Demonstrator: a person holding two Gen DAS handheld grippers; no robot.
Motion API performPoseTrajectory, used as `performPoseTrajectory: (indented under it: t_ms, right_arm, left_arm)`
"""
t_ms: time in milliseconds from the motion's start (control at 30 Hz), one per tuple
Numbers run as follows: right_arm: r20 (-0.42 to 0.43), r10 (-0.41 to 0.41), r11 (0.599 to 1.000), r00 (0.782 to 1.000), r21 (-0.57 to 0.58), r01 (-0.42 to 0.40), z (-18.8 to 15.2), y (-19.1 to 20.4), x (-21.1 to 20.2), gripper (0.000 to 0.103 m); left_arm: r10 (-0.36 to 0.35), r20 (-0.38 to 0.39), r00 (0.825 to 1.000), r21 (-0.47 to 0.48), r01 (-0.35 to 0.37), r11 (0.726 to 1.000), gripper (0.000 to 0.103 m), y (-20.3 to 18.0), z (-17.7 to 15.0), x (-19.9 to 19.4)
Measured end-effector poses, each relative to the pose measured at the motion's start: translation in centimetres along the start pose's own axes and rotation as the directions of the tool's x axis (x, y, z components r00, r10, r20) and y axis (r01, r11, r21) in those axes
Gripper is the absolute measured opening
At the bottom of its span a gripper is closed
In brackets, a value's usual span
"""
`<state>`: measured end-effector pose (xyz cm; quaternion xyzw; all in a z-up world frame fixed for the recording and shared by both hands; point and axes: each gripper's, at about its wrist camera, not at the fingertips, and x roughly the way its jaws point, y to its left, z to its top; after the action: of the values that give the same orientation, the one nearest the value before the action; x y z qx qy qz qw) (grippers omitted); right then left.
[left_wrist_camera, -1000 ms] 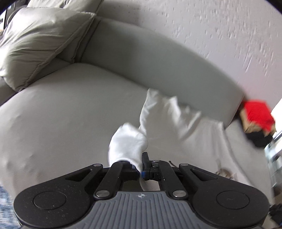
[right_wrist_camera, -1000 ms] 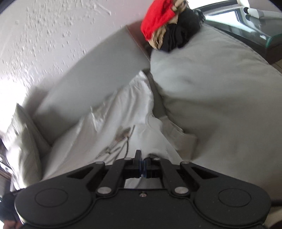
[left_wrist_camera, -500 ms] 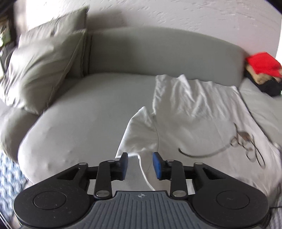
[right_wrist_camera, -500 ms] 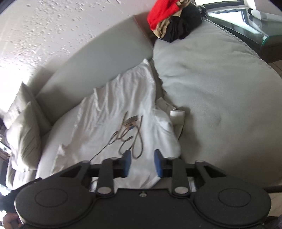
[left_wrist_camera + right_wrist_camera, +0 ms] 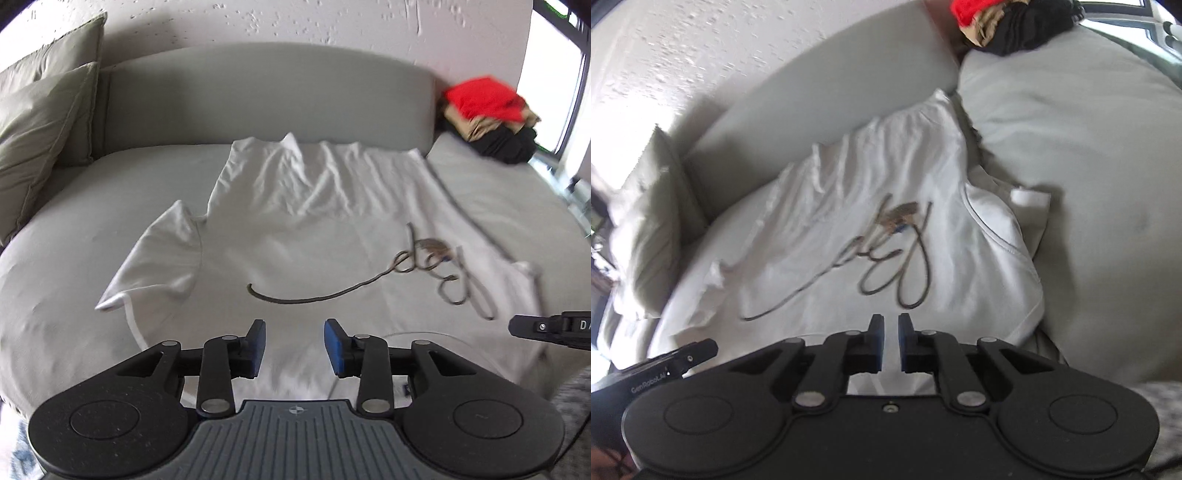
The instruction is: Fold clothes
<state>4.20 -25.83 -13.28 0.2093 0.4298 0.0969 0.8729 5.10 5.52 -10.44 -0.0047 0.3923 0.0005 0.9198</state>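
Observation:
A white T-shirt [image 5: 314, 206] with a dark script print [image 5: 424, 258] lies spread face up on the grey sofa seat [image 5: 74, 229]. Its left sleeve [image 5: 159, 254] fans out to the side. My left gripper [image 5: 294, 343] hovers over the shirt's near edge; its jaws are opening and nothing is pinched between them. In the right wrist view the same shirt [image 5: 849, 206] lies below my right gripper [image 5: 890, 339]. Its jaws are closing to a narrow gap, with no fabric visibly between the pads. Each gripper's body shows at the edge of the other's view.
A pile of red, tan and black clothes [image 5: 487, 114] sits at the sofa's far right corner. Two olive cushions [image 5: 40, 122] lean at the left end. The curved backrest [image 5: 266, 96] and a textured wall close off the far side. A second seat cushion [image 5: 1089, 166] lies right of the shirt.
A second ago both grippers were shut on raised shirt fabric. Both then opened and let it go, and the shirt now lies flat. The right jaws have narrowed again.

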Motion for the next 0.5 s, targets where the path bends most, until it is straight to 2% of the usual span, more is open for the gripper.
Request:
performPoseTrajectory:
  t_ms: [100, 167, 200, 267, 300, 333, 367, 500]
  right_arm:
    - [-0.069, -0.042, 0.999, 0.997, -0.013, 0.041, -0.9, -0.3, 1.2, 0.009]
    - [-0.103, -0.029, 0.999, 0.994, -0.031, 0.026, -1.2, -0.3, 0.0, 0.009]
    - [-0.096, -0.019, 1.0, 0.995, -0.022, 0.017, -1.0, -0.8, -0.7, 0.012]
    - [-0.083, 0.0, 1.0, 0.997, -0.005, 0.0, -0.6, -1.6, -2.2, 0.028]
    - [-0.063, 0.006, 1.0, 0.998, 0.005, -0.006, -0.3, -2.1, -2.9, 0.036]
    - [0.005, -0.001, 1.0, 1.0, 0.016, 0.001, 0.4, -3.0, -3.6, 0.038]
    - [0.065, -0.012, 0.999, 0.998, 0.034, 0.009, 1.0, -3.8, -4.1, 0.039]
    - [0.193, -0.093, 0.979, 0.977, 0.196, 0.054, 3.5, -8.6, -3.9, 0.039]
  left_arm:
    - [0.033, -0.104, 0.994, 0.0, -0.034, 0.999, 0.034, -0.2, -1.1, 2.4]
    - [0.001, -0.1, 0.995, -0.006, -0.002, 1.0, 0.034, 0.1, -1.8, 1.7]
    - [-0.019, -0.091, 0.996, -0.005, 0.019, 1.0, 0.034, 0.2, -2.0, 1.2]
    - [-0.061, -0.071, 0.996, -0.002, 0.061, 0.998, 0.036, 0.5, -2.5, 0.3]
    - [-0.081, -0.061, 0.995, -0.013, 0.08, 0.997, 0.036, 0.7, -2.6, 0.0]
    - [-0.097, -0.048, 0.994, -0.043, 0.095, 0.995, 0.038, 1.0, -2.6, 0.0]
    - [-0.104, -0.037, 0.994, -0.07, 0.101, 0.992, 0.041, 1.3, -2.5, 0.1]
    - [-0.087, -0.012, 0.996, -0.121, 0.085, 0.989, 0.042, 1.2, -2.2, 1.0]
